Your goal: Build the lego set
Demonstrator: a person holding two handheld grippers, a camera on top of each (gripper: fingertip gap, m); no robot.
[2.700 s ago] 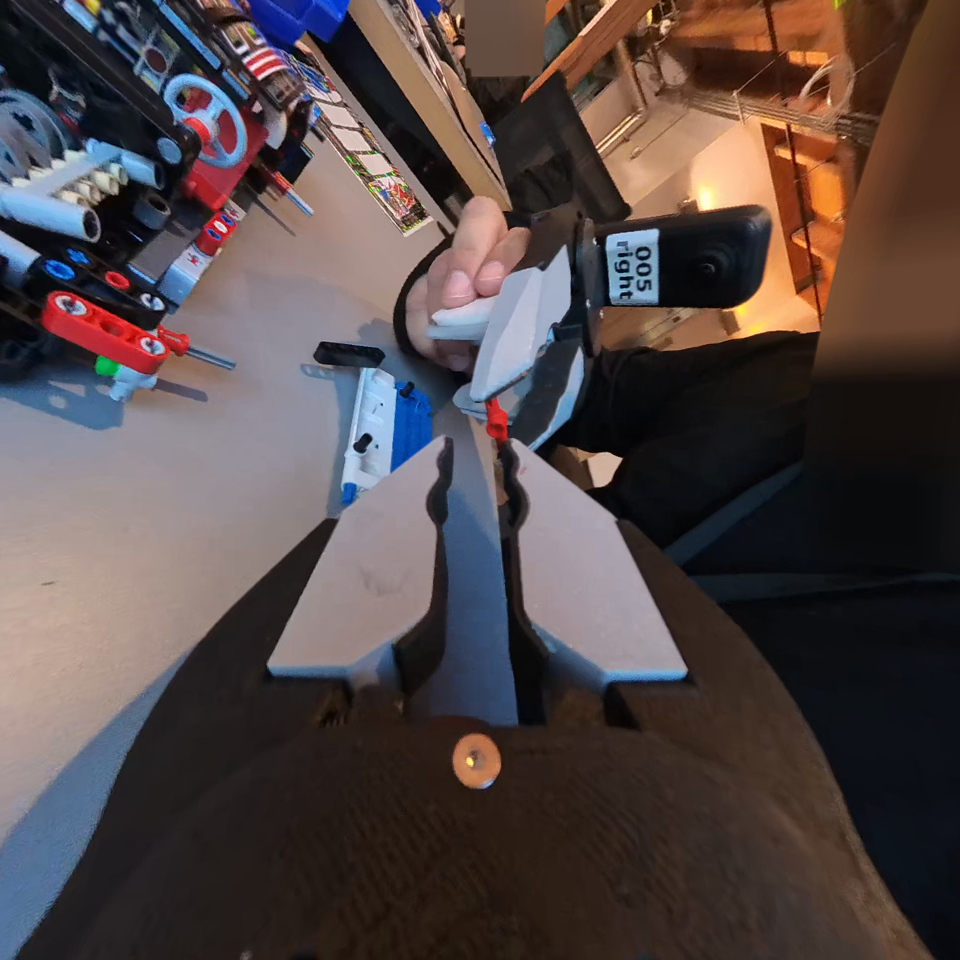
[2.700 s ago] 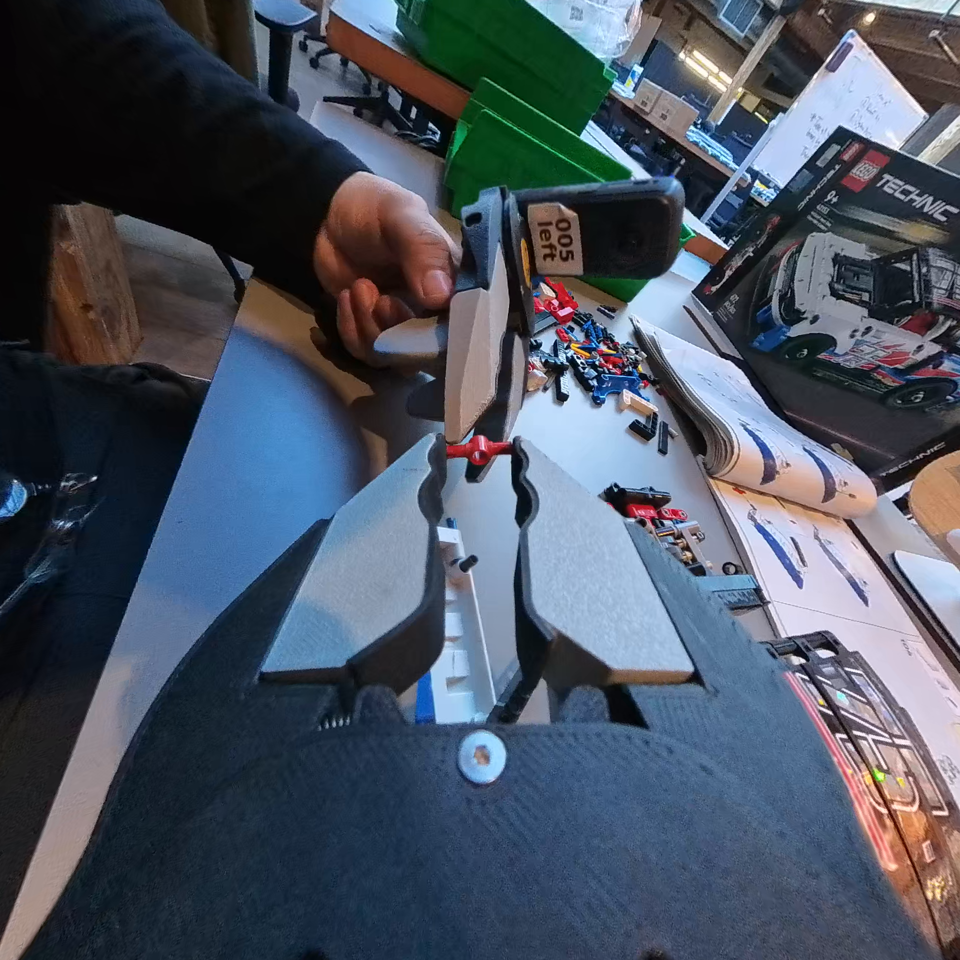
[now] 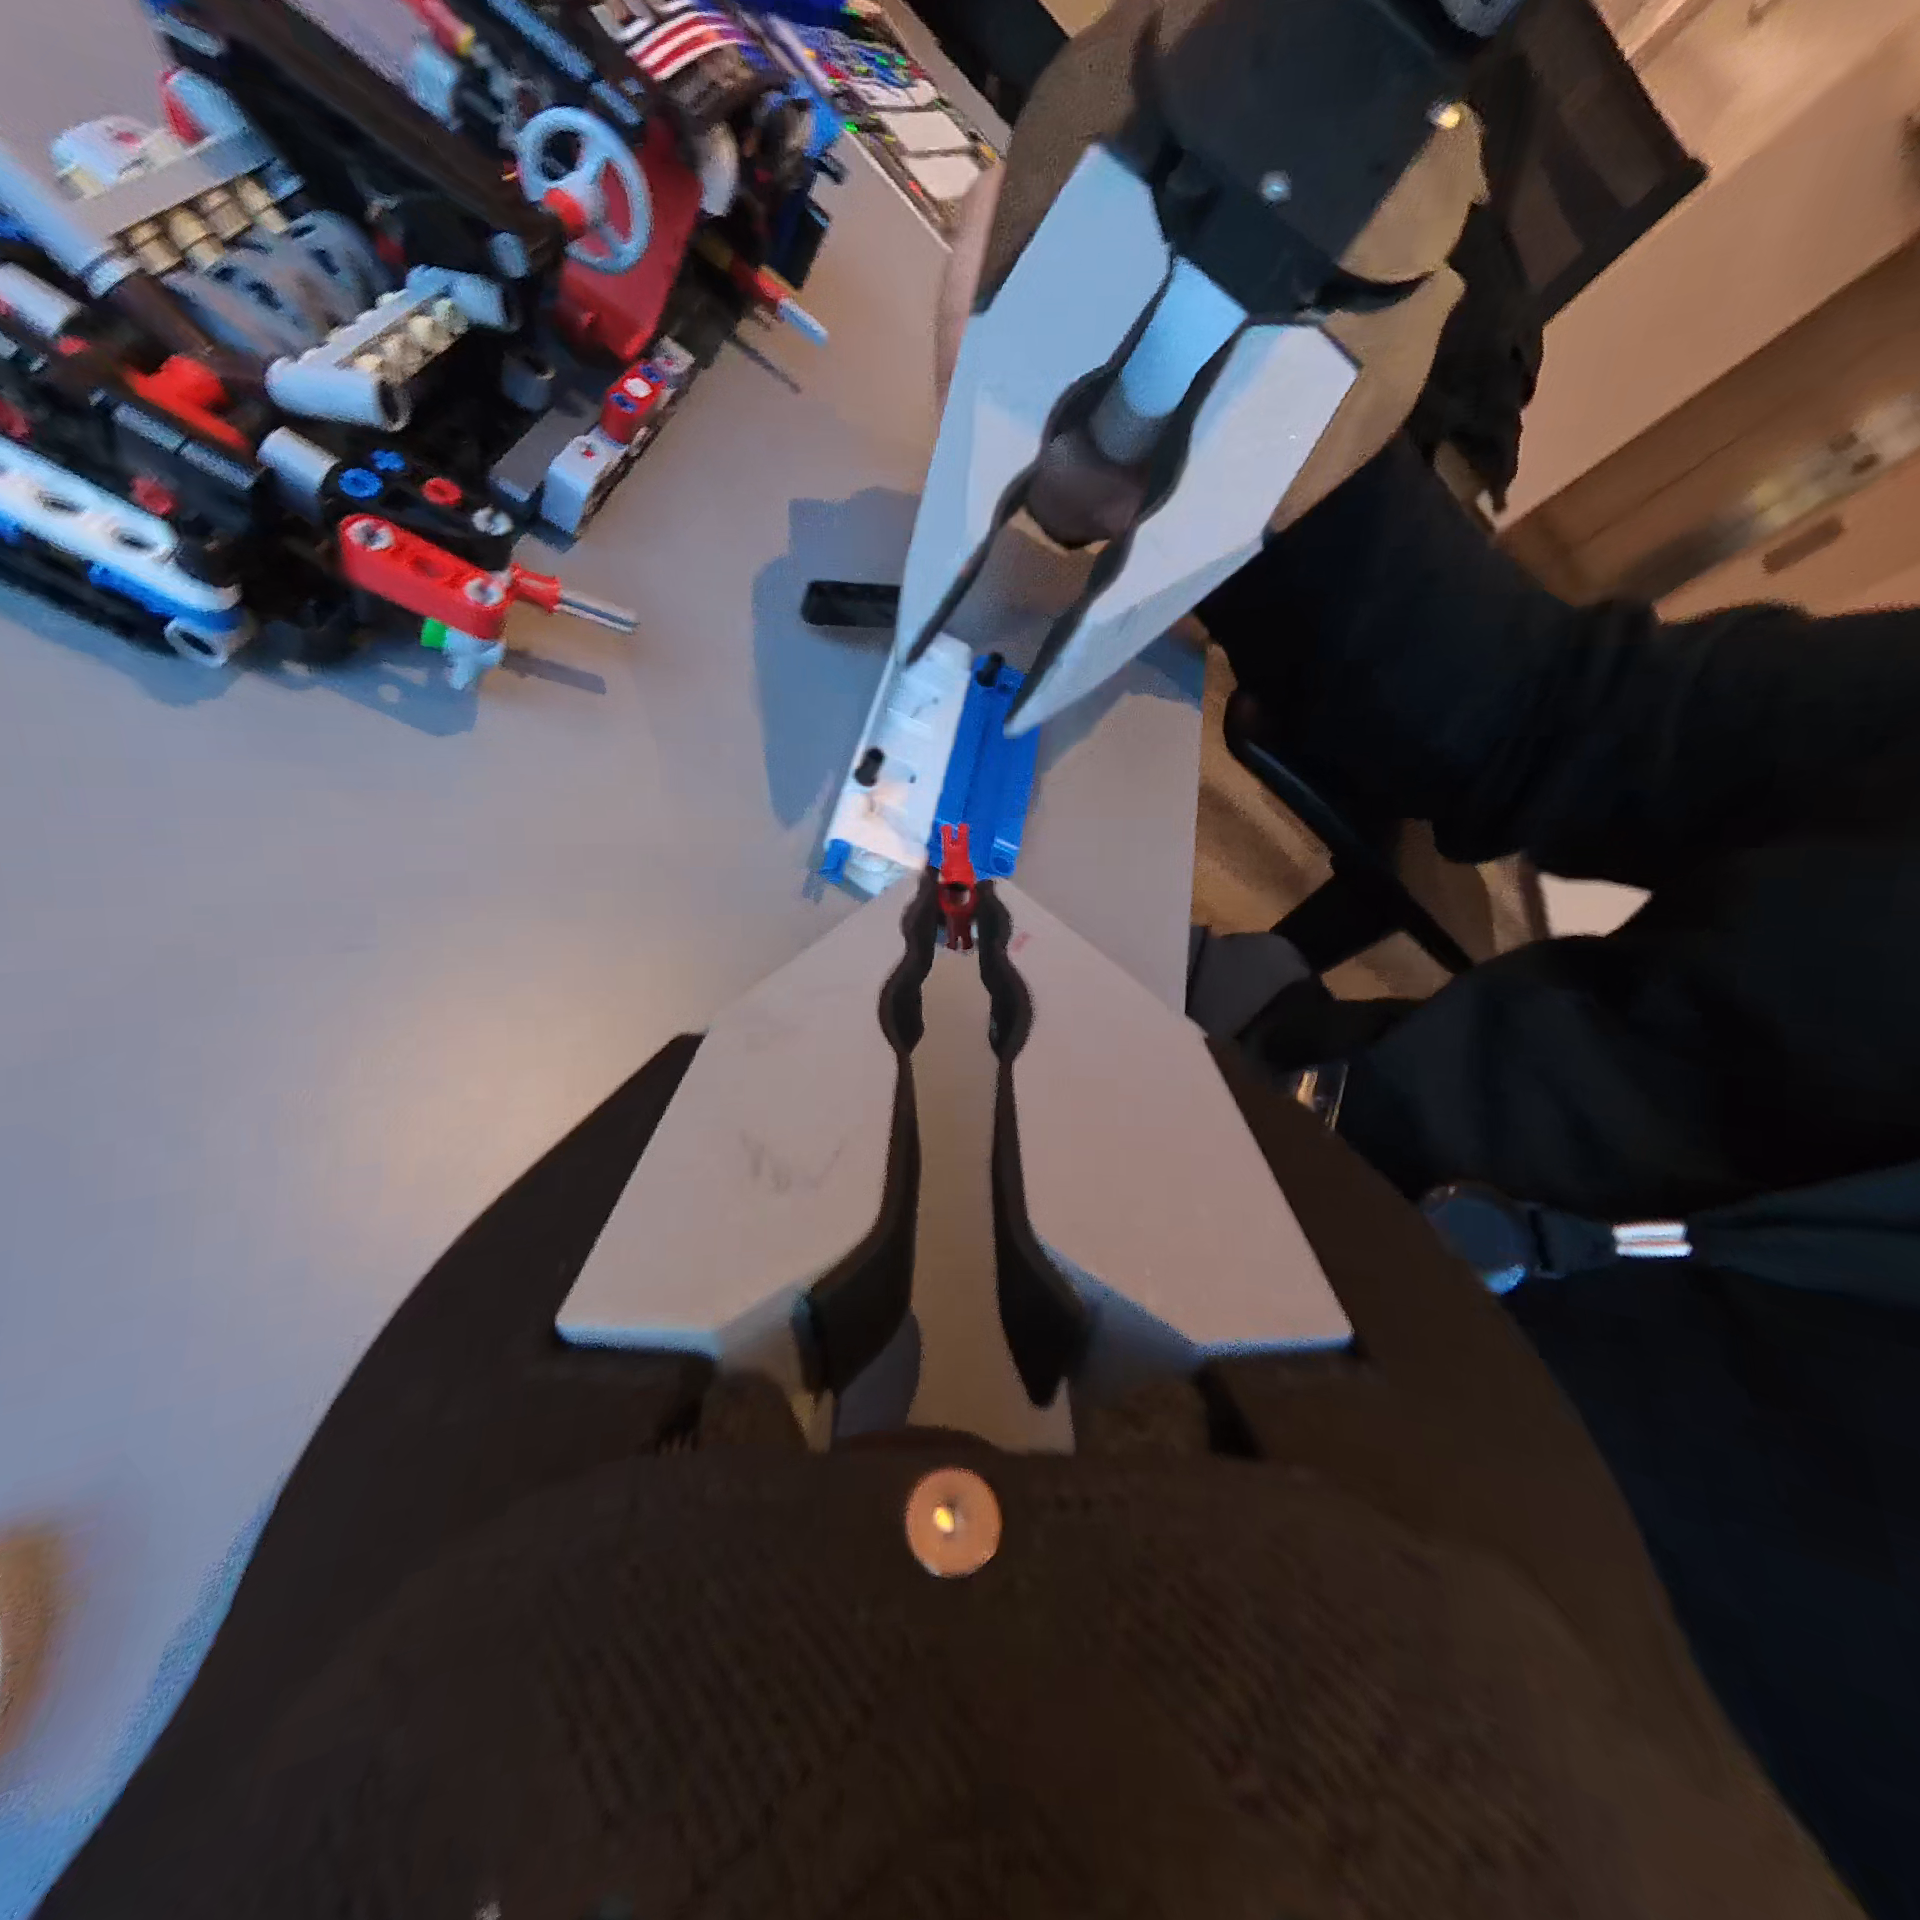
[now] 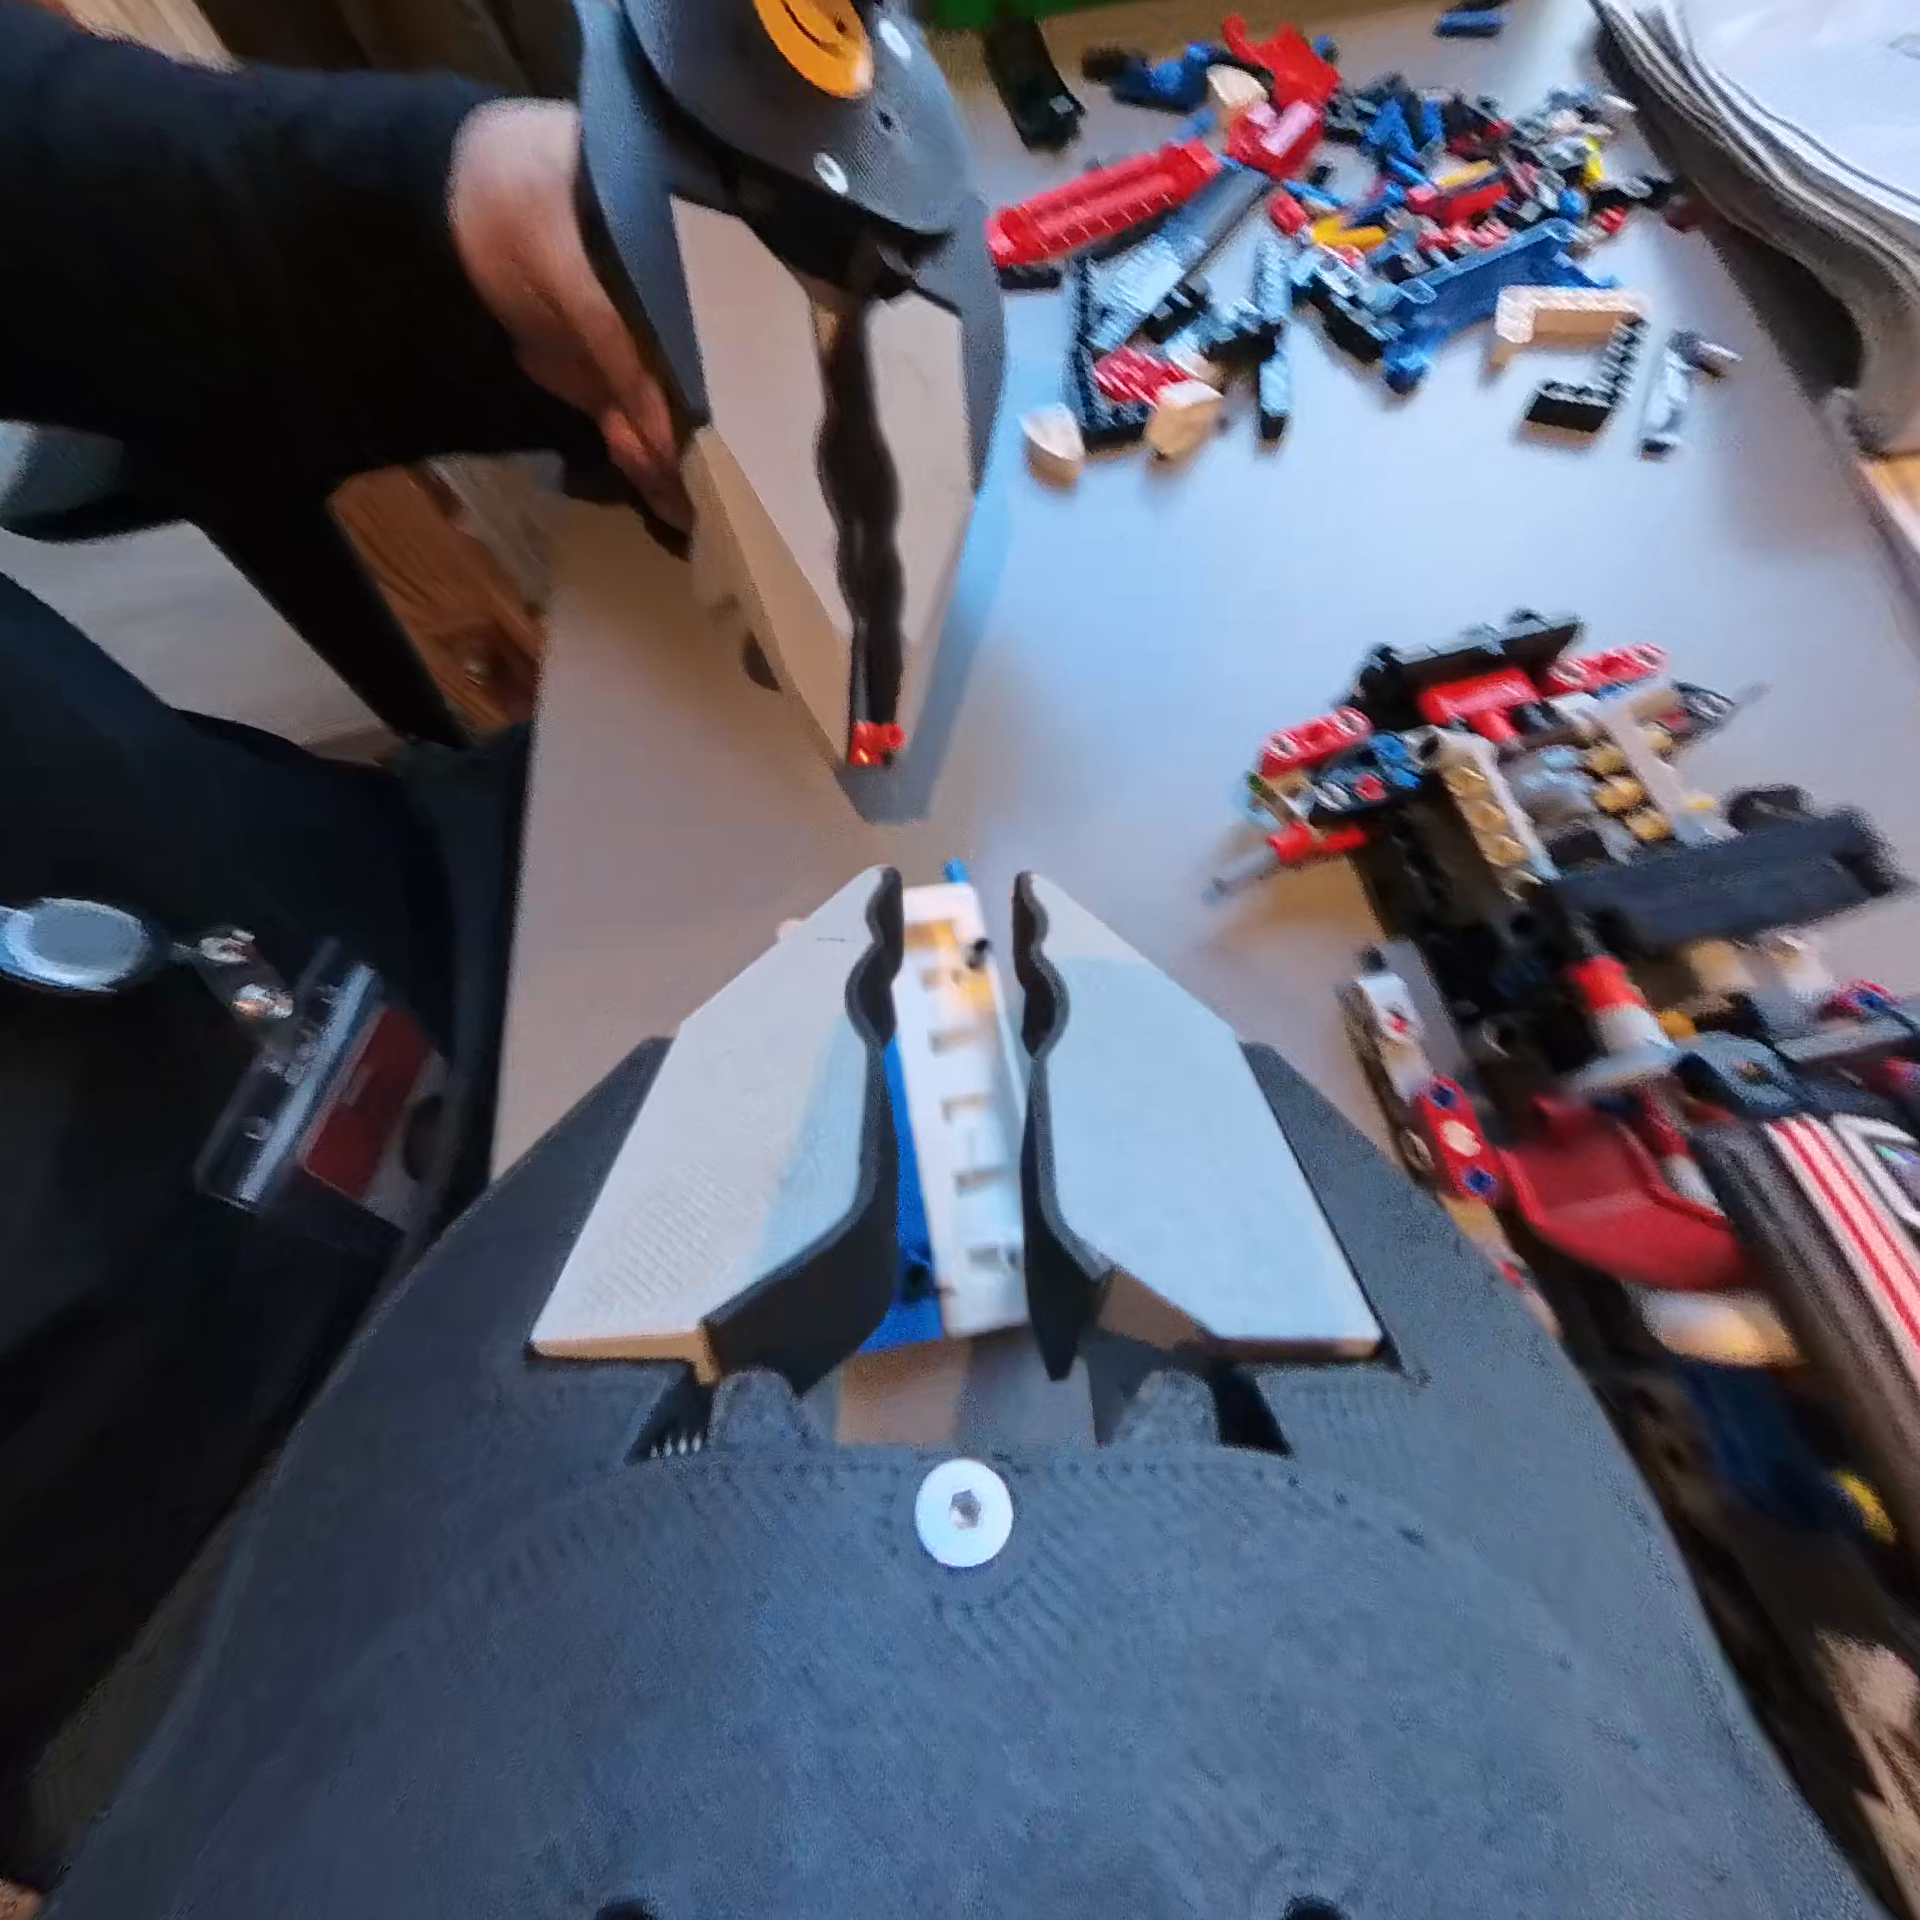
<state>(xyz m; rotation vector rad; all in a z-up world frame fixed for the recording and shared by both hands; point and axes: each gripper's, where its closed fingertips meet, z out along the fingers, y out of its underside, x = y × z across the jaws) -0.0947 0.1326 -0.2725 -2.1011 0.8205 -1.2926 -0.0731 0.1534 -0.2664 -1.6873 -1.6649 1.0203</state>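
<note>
The left tool (image 3: 956, 909) has its jaws drawn narrow, pinching a small red pin (image 3: 956, 883) at the very tips. The pin pokes forward out of the tips, just beside the near end of a white and blue panel (image 3: 935, 769) that lies flat on the counter (image 3: 312, 987). In the right wrist view the same tool (image 4: 878, 743) points steeply down with the red pin (image 4: 873, 740) showing at its tip, held by a hand (image 4: 551, 281) in a dark sleeve.

The right tool (image 4: 951, 894) stands partly open and holds nothing; its jaws are apart with the panel (image 4: 961, 1122) seen in the gap between them, lying below. From the left wrist view, this tool (image 3: 961, 686) reaches down over the far end of the panel, one tip by the white half and the other on or just above the blue half; whether they touch it cannot be told.

A small black piece (image 3: 847, 603) lies near the far end of the panel. The half-built car (image 3: 343, 343) sits farther along the counter, and a heap of loose pieces (image 4: 1340, 239) lies beyond it, well apart from the panel.
</note>
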